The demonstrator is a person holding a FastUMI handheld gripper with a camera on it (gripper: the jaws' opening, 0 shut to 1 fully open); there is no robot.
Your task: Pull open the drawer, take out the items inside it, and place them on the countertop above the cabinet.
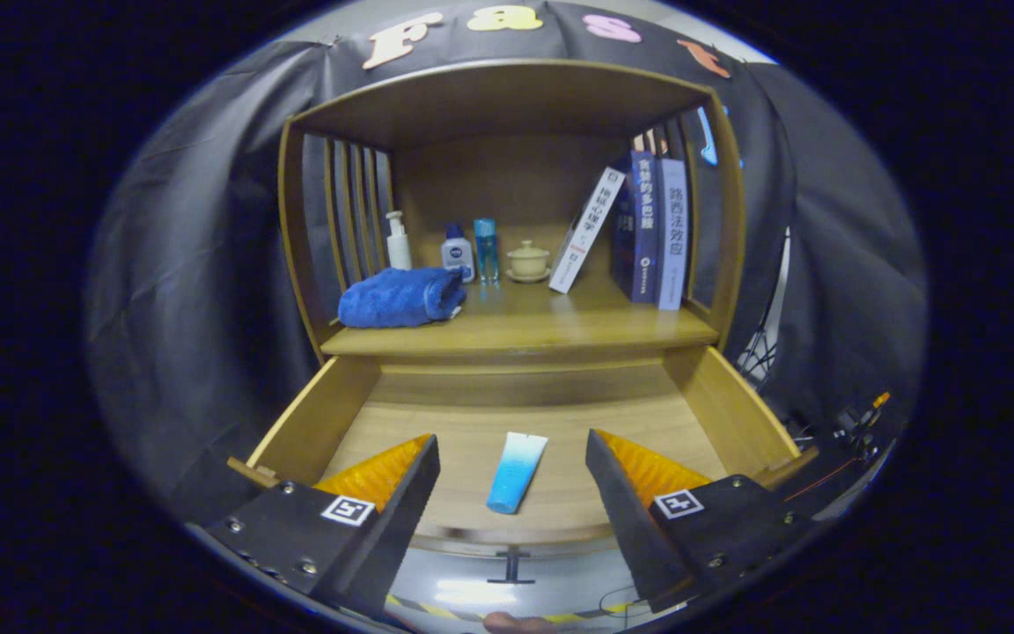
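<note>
Blue-to-white squeeze tube (516, 471) lies flat on the floor of the open wooden drawer (313, 423), between the spread fingers, gripper (511, 449) holding nothing. Prob light, soft-walled, bit slick; squashes if pinched hard. Best grip across mid-body, w/ gentle force. Countertop (525, 330) above already carries a blue towel (401, 298), bottles, books.

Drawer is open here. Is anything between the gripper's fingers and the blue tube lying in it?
Nothing visible. The gripper is open, its fingers spread to either side of the blue tube, which lies alone on the drawer floor. The countertop above has bare wood at its front.
</note>
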